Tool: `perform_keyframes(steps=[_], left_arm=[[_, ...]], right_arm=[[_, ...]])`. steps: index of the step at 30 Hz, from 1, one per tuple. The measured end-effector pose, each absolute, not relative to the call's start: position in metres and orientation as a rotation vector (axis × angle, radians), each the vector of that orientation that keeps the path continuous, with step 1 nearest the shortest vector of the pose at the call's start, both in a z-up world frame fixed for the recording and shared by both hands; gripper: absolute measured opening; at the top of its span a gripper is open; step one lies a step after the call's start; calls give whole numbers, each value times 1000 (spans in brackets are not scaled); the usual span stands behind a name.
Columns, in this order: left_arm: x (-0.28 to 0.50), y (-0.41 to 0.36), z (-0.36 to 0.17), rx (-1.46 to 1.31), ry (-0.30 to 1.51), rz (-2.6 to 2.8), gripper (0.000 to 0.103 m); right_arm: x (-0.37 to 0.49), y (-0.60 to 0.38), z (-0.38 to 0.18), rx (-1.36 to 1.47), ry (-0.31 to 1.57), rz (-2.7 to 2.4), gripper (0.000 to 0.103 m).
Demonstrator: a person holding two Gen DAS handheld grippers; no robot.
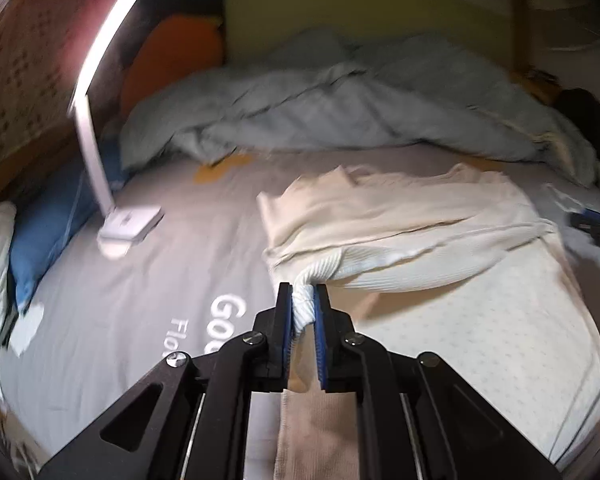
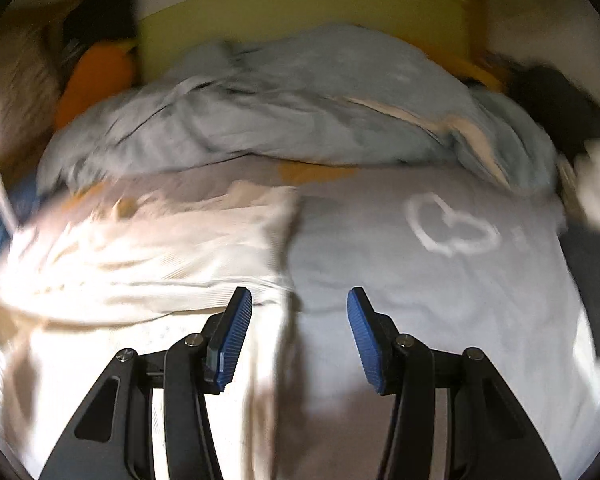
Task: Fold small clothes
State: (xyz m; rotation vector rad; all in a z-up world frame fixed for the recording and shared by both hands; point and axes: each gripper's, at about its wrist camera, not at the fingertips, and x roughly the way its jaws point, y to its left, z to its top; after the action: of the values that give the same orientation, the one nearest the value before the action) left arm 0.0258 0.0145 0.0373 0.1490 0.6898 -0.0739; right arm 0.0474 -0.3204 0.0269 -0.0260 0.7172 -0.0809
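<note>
1. The bed filled both views, its grey sheet printed with white lettering in the left wrist view and a white heart outline in the right.
2. A rumpled pale blue duvet lay heaped across the far side of the bed, with an orange cushion behind it to the left.
3. The cream ribbed top lay on the bed in front of the duvet, partly doubled over — one ribbed end was drawn up off the sheet toward the camera.
4. A blue pillow sat at the left edge of the bed, just beside crumpled white cloth.
5. A white clip lamp stood on the sheet left of the top, its lit bar curving upward.
6. The left tongs were clamped on a bunched end of the cream ribbed top, blue pads pressing it from both sides.
7. The right tongs stood apart with nothing between them — they hung over the bed near the top's right edge; that view was blurred.
</note>
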Motion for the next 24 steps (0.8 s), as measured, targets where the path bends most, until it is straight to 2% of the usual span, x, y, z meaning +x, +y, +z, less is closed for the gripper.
perform_keyframes(steps=[4,9,11,12,16,21,23,24], left_arm=[[-6,2,36,199,695,-173,9],[-23,-9,-6,244,826,-228,12],[-24,-11,-19,223,882,-266,13],[-24,-12,-21,198,899,-292,16],[-21,-4,-15,31,912,-368,41],[-15,3,-15,-60,958,-410,50],[-14,12,-21,-103,986,-384,54],[-13,18,-24,-132,999,-367,55]], right_arm=[[75,-311,12,-36,774,-98,51],[101,-312,-23,-92,920,-57,51],[98,-313,-29,-94,914,-48,28],[97,-316,-28,-75,910,-52,4],[86,-337,-23,-34,907,-168,3],[83,-367,-36,164,980,-190,3],[81,-366,-32,155,959,-211,14],[78,-364,-26,140,940,-242,28]])
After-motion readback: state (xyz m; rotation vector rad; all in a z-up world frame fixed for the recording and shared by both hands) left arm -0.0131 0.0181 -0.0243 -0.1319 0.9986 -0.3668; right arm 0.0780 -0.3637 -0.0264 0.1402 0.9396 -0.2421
